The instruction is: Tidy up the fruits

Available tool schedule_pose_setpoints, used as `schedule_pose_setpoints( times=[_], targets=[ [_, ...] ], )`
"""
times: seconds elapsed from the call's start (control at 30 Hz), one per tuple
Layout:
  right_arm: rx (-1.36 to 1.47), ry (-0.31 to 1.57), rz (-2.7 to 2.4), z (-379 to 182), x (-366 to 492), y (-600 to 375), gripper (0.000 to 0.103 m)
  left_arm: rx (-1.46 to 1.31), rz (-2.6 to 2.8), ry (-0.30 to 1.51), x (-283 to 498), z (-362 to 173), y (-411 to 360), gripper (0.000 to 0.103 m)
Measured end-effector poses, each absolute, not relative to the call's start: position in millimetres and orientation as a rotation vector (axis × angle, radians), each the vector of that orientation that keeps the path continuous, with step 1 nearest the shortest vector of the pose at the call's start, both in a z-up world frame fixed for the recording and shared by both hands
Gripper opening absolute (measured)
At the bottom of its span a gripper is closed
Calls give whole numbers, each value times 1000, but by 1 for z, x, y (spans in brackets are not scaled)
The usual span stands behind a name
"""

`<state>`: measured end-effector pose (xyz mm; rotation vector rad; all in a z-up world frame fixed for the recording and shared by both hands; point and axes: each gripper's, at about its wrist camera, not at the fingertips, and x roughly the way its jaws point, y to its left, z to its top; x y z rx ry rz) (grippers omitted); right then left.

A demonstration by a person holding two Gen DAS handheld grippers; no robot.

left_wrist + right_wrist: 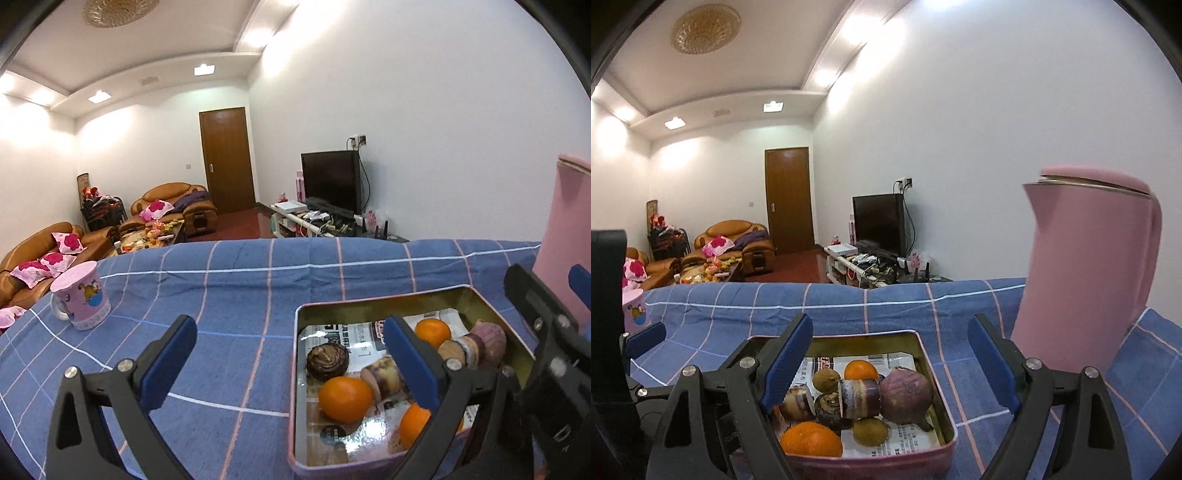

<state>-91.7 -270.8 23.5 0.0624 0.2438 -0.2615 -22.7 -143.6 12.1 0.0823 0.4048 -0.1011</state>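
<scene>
A pink metal tin [369, 301] lined with newspaper sits on the blue checked cloth. It holds oranges [345, 398], a dark round fruit [327, 362] and purple-skinned pieces [491, 338]. My left gripper [291, 354] is open, hanging above the tin's left wall with nothing in it. My right gripper [890, 362] is open over the same tin [934, 376], above an orange [860, 369], a purple bulb-shaped fruit [905, 391] and brown fruits [827, 380]. Neither gripper touches any fruit.
A tall pink kettle [1086, 277] stands just right of the tin, close to the right gripper's outer finger. A pink mug [81, 295] stands at the far left of the cloth. Behind the table edge lie sofas, a TV and a door.
</scene>
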Motion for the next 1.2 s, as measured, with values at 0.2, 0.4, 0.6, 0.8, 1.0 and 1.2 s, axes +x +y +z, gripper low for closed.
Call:
schedule_pose_setpoints(
  times=[0.2, 0.4, 0.6, 0.8, 1.0, 1.2],
  targets=[
    [91, 184, -273, 26, -114, -272, 87, 85, -110, 385, -33, 12, -141, 103],
    [89, 103, -299, 31, -134, -266, 87, 73, -133, 353, -48, 12, -136, 103],
    [82, 84, -307, 33, -139, -263, 88, 72, -144, 337, -55, 12, -135, 103],
    [82, 87, -307, 34, -138, -261, 88, 65, -140, 342, -54, 11, -133, 103],
    [79, 84, -308, 34, -138, -261, 88, 64, -145, 339, -53, 11, -131, 103],
    [76, 81, -309, 34, -137, -261, 88, 64, -144, 341, -53, 10, -131, 103]
  ],
)
